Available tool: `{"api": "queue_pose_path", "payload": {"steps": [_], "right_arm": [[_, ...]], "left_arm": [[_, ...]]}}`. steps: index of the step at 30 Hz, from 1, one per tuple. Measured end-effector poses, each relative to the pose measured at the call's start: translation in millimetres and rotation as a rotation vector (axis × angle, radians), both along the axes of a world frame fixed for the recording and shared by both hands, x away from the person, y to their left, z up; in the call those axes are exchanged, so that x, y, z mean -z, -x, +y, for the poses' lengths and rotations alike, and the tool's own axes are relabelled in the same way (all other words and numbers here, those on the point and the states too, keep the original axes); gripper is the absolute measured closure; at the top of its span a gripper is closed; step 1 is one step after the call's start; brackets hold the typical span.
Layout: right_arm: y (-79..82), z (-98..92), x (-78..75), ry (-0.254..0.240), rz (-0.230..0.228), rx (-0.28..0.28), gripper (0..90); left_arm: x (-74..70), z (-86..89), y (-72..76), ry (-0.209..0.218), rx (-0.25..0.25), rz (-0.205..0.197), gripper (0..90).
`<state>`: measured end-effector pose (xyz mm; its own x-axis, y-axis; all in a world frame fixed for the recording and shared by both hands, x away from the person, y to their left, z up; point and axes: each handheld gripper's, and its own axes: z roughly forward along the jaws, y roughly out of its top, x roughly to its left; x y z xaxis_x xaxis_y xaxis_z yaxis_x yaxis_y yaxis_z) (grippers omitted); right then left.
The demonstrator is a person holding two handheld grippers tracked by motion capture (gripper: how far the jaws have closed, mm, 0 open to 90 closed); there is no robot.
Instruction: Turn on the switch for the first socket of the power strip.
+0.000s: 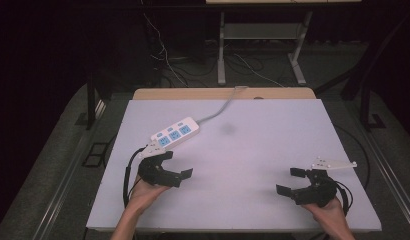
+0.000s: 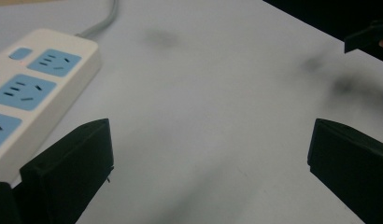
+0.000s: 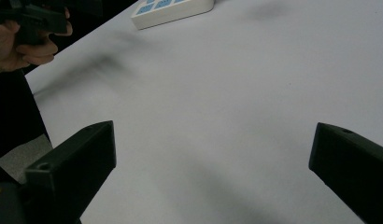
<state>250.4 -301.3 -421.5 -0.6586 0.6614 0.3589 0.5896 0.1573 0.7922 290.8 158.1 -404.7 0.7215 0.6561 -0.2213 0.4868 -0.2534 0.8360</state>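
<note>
Strip on desk, far left, untouched. Left gripper just near of it, fingers apart, empty. Right gripper well apart at near right, fingers apart too. Nothing grasped yet; all work left.

Strip: near end cut off by left gripper view's left edge; its cable runs off the table's far edge, end hidden.

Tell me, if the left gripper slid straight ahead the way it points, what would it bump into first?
Probably nothing: the left gripper faces bare white table. The power strip lies off to its left side, likely just missed, though depth is hard to judge.
</note>
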Motion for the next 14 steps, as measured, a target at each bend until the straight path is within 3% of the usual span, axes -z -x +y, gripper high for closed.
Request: {"api": "queue_pose_path", "payload": {"steps": [2, 14], "right_arm": [[0.2, -0.2, 0.0, 0.0, 0.0, 0.001, 0.2], [1.3, -2.1, 0.5, -0.004, 0.0, 0.011, 0.2]], "left_arm": [[5.8, 1.9, 2.3, 0.024, 0.003, 0.012, 0.0], [20.1, 3.3, 16.0, 0.037, 0.036, 0.031, 0.0]]}}
